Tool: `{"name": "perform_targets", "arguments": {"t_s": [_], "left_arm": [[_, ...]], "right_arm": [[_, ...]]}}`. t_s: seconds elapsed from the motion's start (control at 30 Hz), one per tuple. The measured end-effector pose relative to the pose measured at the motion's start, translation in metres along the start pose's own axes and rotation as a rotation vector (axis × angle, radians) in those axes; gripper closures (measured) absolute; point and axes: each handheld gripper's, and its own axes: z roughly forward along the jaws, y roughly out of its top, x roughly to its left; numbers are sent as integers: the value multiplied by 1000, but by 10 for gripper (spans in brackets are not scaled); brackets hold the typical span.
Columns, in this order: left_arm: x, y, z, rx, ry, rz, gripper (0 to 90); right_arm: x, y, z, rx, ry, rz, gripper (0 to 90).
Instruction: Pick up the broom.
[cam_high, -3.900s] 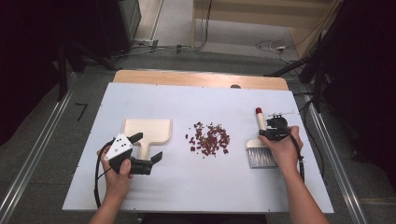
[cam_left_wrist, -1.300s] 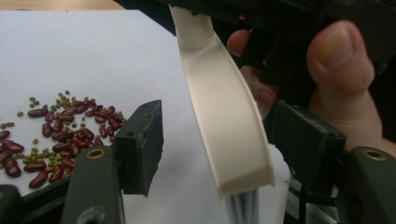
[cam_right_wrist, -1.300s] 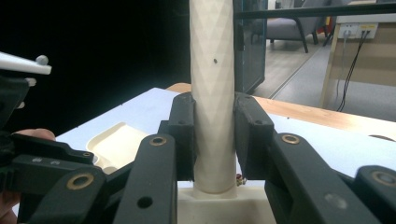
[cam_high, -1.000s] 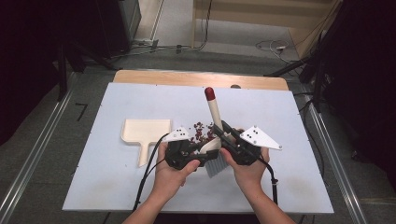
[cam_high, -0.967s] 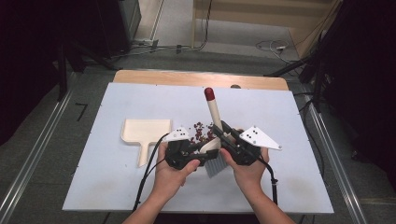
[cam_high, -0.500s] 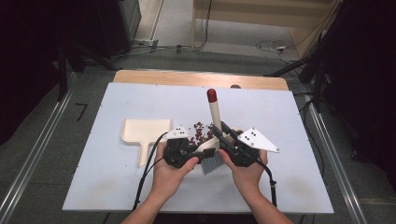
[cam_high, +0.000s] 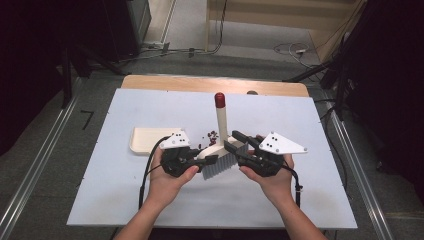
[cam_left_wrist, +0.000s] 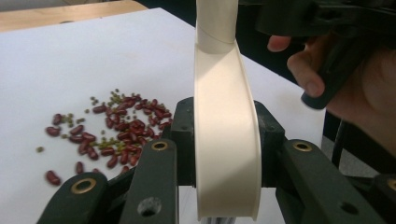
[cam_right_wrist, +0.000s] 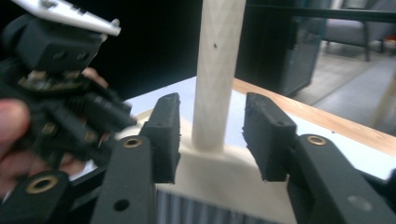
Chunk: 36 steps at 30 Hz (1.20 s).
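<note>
Left gripper (cam_left_wrist: 219, 154) jaws clamped on cream plastic head of hand brush (cam_left_wrist: 226, 140), pads flat on both faces. Right gripper (cam_right_wrist: 212, 128) jaws just been opening, standing off either side of brush handle, pads clear. Brush upright at table centre, red-tipped handle (cam_high: 219, 100) pointing far, grey bristles (cam_high: 220, 167) near. Likely light, stiff, smooth; head safest hold. Red beans (cam_left_wrist: 112, 135) scattered left; cream dustpan (cam_high: 145, 140) further left.

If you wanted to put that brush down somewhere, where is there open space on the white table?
The white table is bare to the right of the brush, out to its right edge, and along the far edge behind the handle. The near strip in front of the hands is free too. The crowded part is left of the brush: beans and dustpan.
</note>
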Motion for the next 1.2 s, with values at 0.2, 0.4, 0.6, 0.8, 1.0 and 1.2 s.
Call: {"name": "perform_targets", "arguments": {"t_s": [0.2, 0.4, 0.6, 0.8, 1.0, 1.2], "left_arm": [[13, -2, -17, 25, 1, 82, 687], [15, -5, -27, 78, -69, 186, 687], [10, -7, -32, 98, -208, 267, 687], [4, -9, -28, 181, -259, 307, 687], [0, -9, -24, 220, -293, 333, 688], [-1, -10, -24, 228, -326, 334, 688]], "right_arm": [[-15, 1, -7, 62, 81, -19, 504], [-32, 1, -16, 150, 203, -65, 468], [-34, -4, -16, 179, 303, -93, 445], [-27, -9, -10, 270, 443, -92, 448], [-18, -18, -1, 370, 532, -105, 479], [-13, -23, 6, 432, 597, -95, 542]]}}
